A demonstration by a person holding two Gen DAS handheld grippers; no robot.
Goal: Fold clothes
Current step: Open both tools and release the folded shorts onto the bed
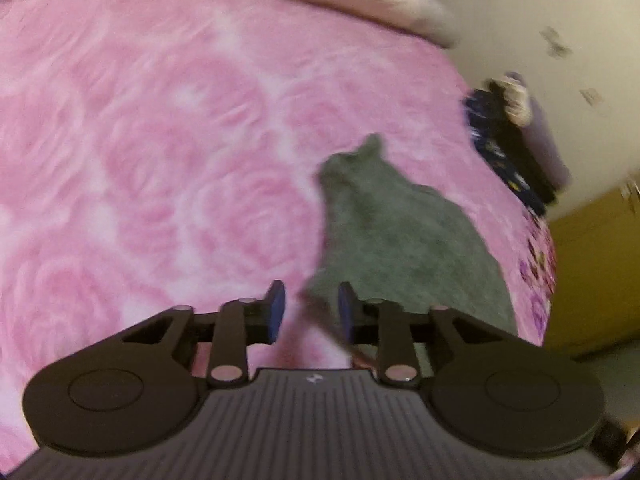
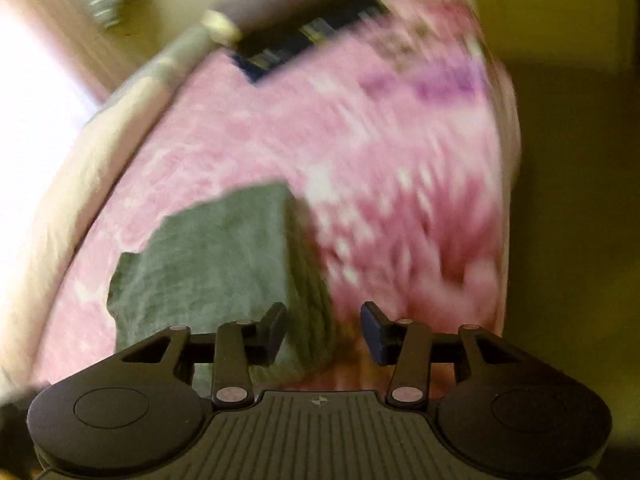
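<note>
Here, working from left to right, the left gripper (image 1: 308, 312) is hovering with its blue-padded fingers spread and nothing between them, just above the pink rose-patterned bed (image 1: 140, 140). The grey garment (image 1: 400, 232) is lying flat on that bed, ahead and to the right of this gripper, its near corner reaching almost to the gap between the fingers and its long axis running away toward the far right, where a narrow tab is sticking up at its far end. Further right, at the bed's far edge, a dark patterned pile (image 1: 504, 148) is resting near the wall. Moving on to the right gripper (image 2: 323, 328), its fingers are likewise standing apart and gripping nothing; in its view the grey garment (image 2: 216, 264) is sitting near and to the left, with a thick, layered right-hand edge passing just inside the left finger, so the cloth looks already folded at least once. That stacked edge is showing only in the right wrist view, while only the left wrist view is showing the garment's full length and far tab. Judging from this, the right gripper seems closer to the cloth, though blur leaves contact unclear.
</note>
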